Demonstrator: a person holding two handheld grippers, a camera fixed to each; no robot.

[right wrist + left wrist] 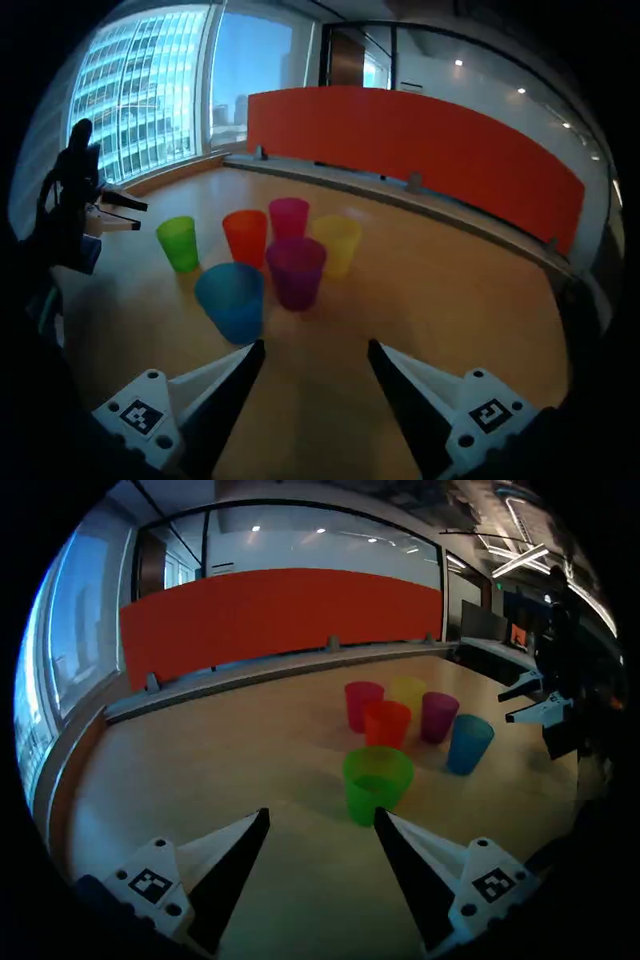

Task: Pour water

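Left hand-held gripper (320,812) open, empty, low over counter (240,744). Reference orange cup (386,722): green cup (377,782) just in front of it, pink cup (362,704) behind-left, yellow cup (408,692) behind, purple cup (439,716) just right, blue cup (469,744) farther right. Right hand-held gripper (506,708) well right of it, also open, empty.

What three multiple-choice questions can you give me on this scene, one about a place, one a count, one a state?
1. Which cup stands nearest the left gripper? A green cup; B yellow cup; C pink cup.
2. How many cups stand on the table? A four; B six; C eight.
3. The right gripper is: A shut on a cup; B open, holding nothing; C shut, empty.
Answers: A, it sits just ahead of the fingers; B, six colours are countable; B, its fingers stand apart with bare table between.
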